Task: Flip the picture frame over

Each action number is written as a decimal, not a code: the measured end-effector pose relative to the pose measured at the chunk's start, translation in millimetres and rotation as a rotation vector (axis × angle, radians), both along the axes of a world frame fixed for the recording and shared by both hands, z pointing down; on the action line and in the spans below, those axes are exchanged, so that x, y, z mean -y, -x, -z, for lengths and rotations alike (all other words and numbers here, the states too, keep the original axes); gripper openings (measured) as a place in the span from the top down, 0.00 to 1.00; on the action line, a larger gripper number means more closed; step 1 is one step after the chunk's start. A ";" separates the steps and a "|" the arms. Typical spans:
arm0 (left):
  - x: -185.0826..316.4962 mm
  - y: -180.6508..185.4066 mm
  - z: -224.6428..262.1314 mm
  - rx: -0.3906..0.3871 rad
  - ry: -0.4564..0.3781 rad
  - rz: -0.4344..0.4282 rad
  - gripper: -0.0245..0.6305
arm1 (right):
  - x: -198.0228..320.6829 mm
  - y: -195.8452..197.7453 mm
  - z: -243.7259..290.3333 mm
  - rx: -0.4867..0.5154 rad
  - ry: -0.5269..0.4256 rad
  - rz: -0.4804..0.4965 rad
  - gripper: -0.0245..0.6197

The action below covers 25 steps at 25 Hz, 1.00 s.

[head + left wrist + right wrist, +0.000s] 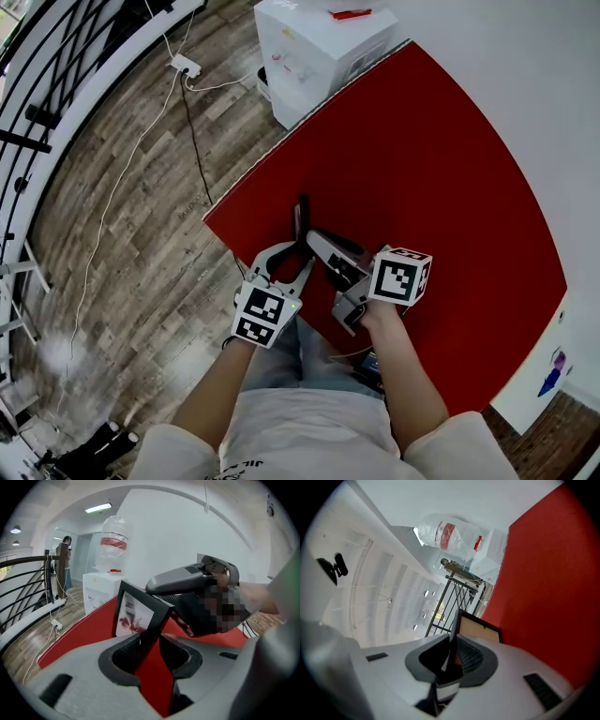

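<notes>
Pinching picture frame (136,613), right gripper (451,651) clamped, left gripper (150,641) jaws apart

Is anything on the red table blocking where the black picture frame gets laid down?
Nothing visible: the red table around the black picture frame, held by the right gripper, lies bare.

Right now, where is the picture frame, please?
Head view: the picture frame stands edge-on near the red table's left corner, in the right gripper, between the left gripper's open fingers.
</notes>
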State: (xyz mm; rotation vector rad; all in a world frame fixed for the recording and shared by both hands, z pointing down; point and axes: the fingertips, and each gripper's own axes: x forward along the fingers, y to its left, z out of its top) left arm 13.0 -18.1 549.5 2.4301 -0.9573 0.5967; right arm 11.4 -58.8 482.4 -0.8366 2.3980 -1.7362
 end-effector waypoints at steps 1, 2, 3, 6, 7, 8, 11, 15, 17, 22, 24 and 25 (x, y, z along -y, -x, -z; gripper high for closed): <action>0.1 -0.9 -0.6 -0.002 0.001 -0.004 0.78 | 0.2 -1.3 0.1 -0.015 -0.008 0.002 0.89; 0.2 -1.8 -0.9 -0.003 0.002 -0.007 0.78 | 0.5 -3.0 0.2 -0.034 -0.018 0.006 0.89; 0.2 -3.0 -1.0 -0.003 0.003 -0.011 0.78 | 0.9 -5.1 0.5 -0.061 -0.030 0.013 0.89; 1.0 -8.1 -1.6 0.012 -0.002 -0.027 0.78 | 2.4 -11.8 1.9 -0.192 -0.079 0.047 0.89; 1.6 -9.7 -2.2 0.018 -0.004 -0.032 0.78 | 3.5 -14.0 2.1 -0.254 -0.101 0.062 0.89; 2.4 -11.1 -2.7 0.020 -0.005 -0.035 0.78 | 5.2 -16.1 2.6 -0.324 -0.127 0.076 0.89; 4.3 -14.5 -4.0 0.022 -0.006 -0.038 0.78 | 11.2 -19.3 4.8 -0.526 -0.210 0.125 0.89; 4.3 -16.0 -4.1 0.012 0.001 -0.027 0.78 | 14.5 -13.2 3.9 -0.671 -0.260 0.184 0.89; 4.7 -16.4 -3.6 0.006 0.005 -0.023 0.78 | 15.2 -13.0 4.1 -0.724 -0.273 0.197 0.89; 4.2 -18.9 -3.6 0.010 -0.003 -0.027 0.78 | 17.8 -21.0 3.4 -0.824 -0.299 0.206 0.89; 4.2 -20.2 -3.5 0.009 -0.003 -0.028 0.78 | 16.6 -19.9 4.8 -0.775 -0.279 0.206 0.83; 4.6 -21.0 -3.9 0.009 -0.004 -0.029 0.78 | 16.2 -19.3 5.0 -0.762 -0.273 0.209 0.81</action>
